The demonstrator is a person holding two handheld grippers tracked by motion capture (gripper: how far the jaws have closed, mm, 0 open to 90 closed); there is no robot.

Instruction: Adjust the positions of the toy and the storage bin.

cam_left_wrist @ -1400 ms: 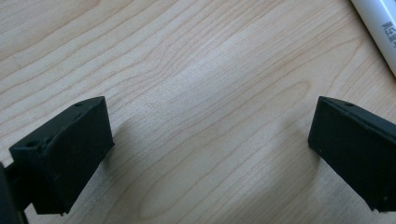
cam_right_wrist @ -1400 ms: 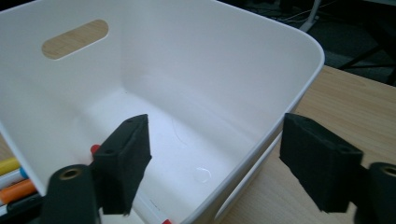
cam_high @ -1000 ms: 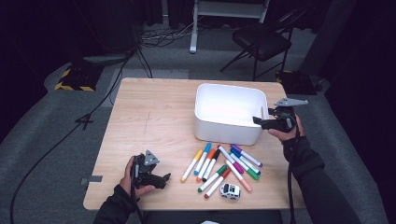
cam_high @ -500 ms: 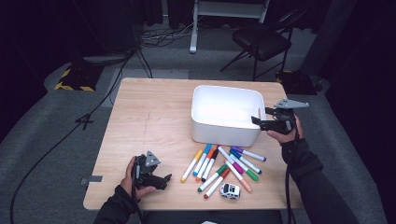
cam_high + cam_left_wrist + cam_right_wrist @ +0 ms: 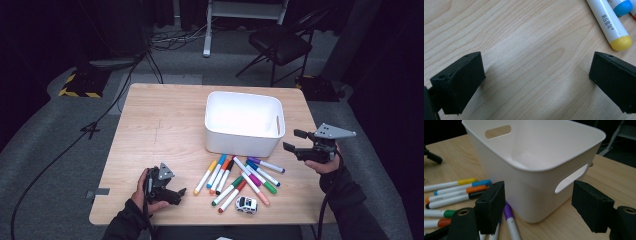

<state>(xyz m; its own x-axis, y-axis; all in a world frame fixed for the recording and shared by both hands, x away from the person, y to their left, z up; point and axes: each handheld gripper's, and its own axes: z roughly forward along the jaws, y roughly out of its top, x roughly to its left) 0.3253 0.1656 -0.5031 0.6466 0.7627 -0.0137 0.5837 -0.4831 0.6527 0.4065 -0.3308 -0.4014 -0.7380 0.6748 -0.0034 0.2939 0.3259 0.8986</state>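
Right gripper (image 5: 294, 141) hangs off the counter's (image 5: 160, 120) right edge, jaws spread wide though they have just been closing a little, nothing between them, aimed at the white bin (image 5: 243, 122) near the far right corner. Left gripper (image 5: 177, 192) rests at the near left corner, jaws spread over bare wood, the yellow-capped marker (image 5: 612, 26) just beside one jaw.

Purple marker (image 5: 510, 220) cut by frame edge; toy car (image 5: 246, 204) details unreadable
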